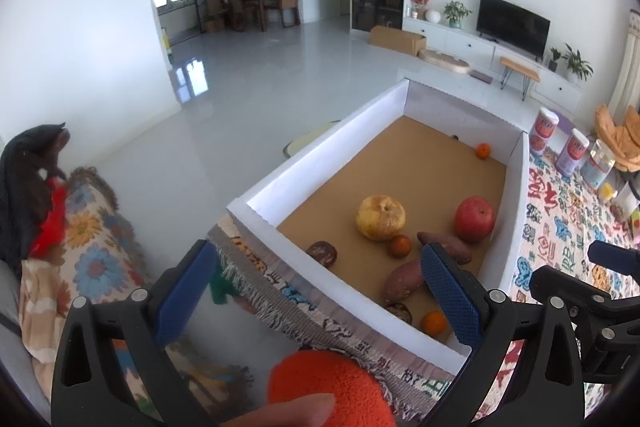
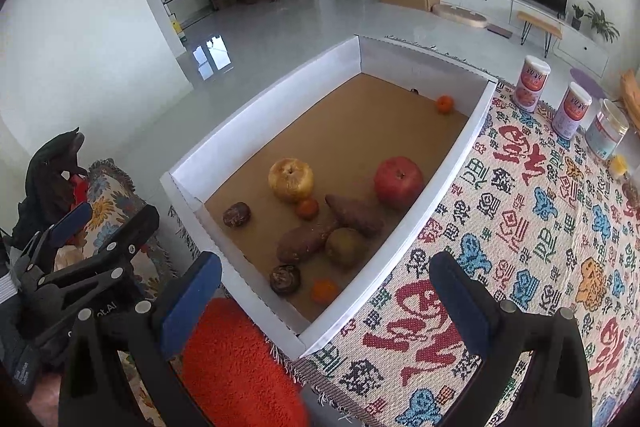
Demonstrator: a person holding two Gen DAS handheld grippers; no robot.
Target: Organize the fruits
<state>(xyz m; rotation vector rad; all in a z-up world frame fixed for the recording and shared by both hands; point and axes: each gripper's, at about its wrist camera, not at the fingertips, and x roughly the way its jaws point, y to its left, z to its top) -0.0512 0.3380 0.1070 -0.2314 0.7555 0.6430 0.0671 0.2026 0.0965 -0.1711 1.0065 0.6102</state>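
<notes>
A white-walled box (image 2: 264, 99) with a brown floor sits on a patterned tablecloth (image 2: 540, 211). In it lie a yellow apple (image 2: 291, 179), a red apple (image 2: 399, 182), two sweet potatoes (image 2: 354, 215) (image 2: 302, 243), a brownish round fruit (image 2: 346, 247), small oranges (image 2: 324, 291) (image 2: 307, 208) (image 2: 445, 104) and two dark wrinkled fruits (image 2: 237, 214) (image 2: 285, 279). My left gripper (image 1: 316, 291) is open and empty over the box's near corner. My right gripper (image 2: 326, 301) is open and empty above the box's near end. The yellow apple (image 1: 380, 218) and red apple (image 1: 475, 218) also show in the left wrist view.
Two tall cans (image 2: 531, 83) (image 2: 571, 111) and a glass jar (image 2: 607, 129) stand on the cloth at the far right. An orange fuzzy sleeve (image 2: 236, 367) is near the box's front corner. A sofa with a floral throw (image 1: 88, 235) lies to the left.
</notes>
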